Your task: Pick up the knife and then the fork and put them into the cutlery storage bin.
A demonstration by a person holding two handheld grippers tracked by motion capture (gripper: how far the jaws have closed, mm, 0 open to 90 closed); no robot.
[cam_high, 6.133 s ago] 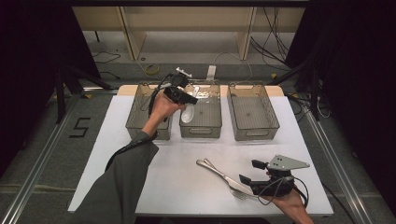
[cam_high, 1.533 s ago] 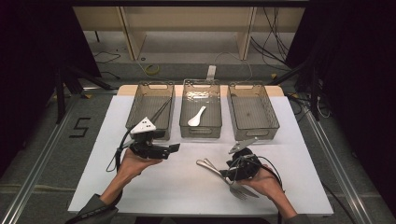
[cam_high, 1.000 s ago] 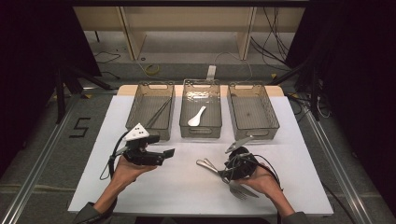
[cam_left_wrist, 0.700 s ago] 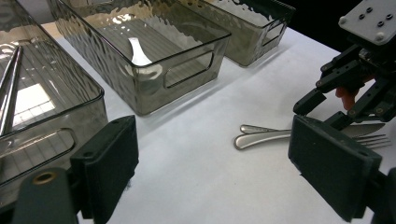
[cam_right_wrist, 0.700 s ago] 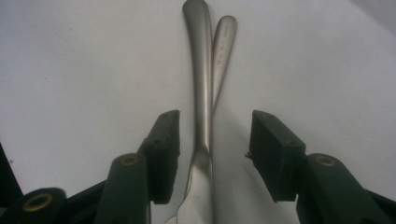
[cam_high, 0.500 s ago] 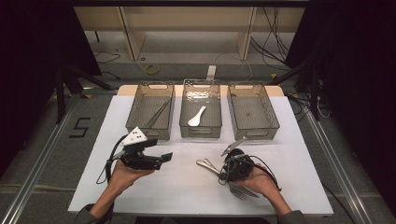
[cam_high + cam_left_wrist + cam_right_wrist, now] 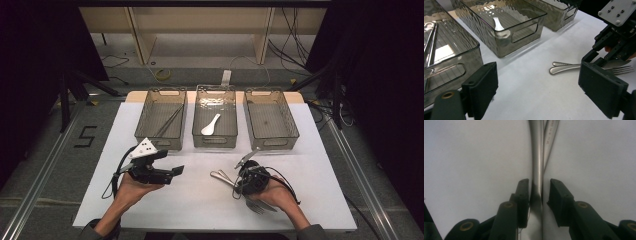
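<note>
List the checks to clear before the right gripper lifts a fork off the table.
1. Fork handle between right gripper pads: ok.
2. Pads clamped: not ok; jaws have just been closing, a gap shows at one pad.
3. One fork alone: cannot tell; second handle lies against it.
4. Left gripper clear, open, empty: ok.
5. Right-hand bin free for forks: ok.
</note>
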